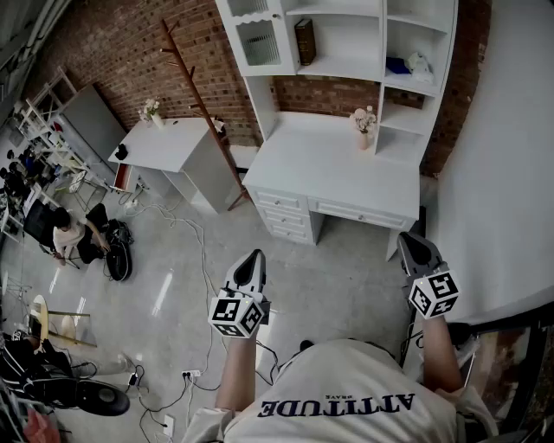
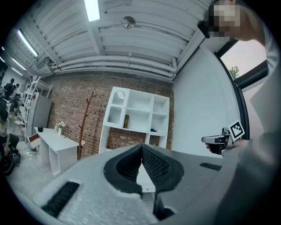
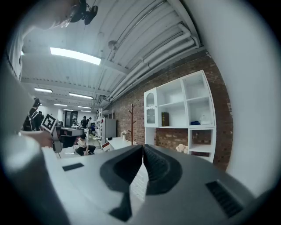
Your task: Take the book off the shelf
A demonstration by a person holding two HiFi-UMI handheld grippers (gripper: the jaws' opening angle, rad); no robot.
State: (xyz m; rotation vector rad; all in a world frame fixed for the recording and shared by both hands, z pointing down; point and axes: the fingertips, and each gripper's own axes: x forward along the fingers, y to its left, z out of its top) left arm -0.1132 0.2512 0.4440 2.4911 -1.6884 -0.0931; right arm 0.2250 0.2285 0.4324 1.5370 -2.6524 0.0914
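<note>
The left gripper and right gripper were seen shut, empty. The book, far ahead, was judged stiff and best pinched across its spine.

This is a big industrial loft run as a test studio and dressed with home furniture. A rough red brick wall backs a white painted worktop with drawers, a tall white shelf unit, a bare brown coat stand and a plain white side table. Overhead run exposed pale pipes and a long strip light. Loose black cables and a white power strip trail over the polished grey floor, and a seated person works at the far end.
</note>
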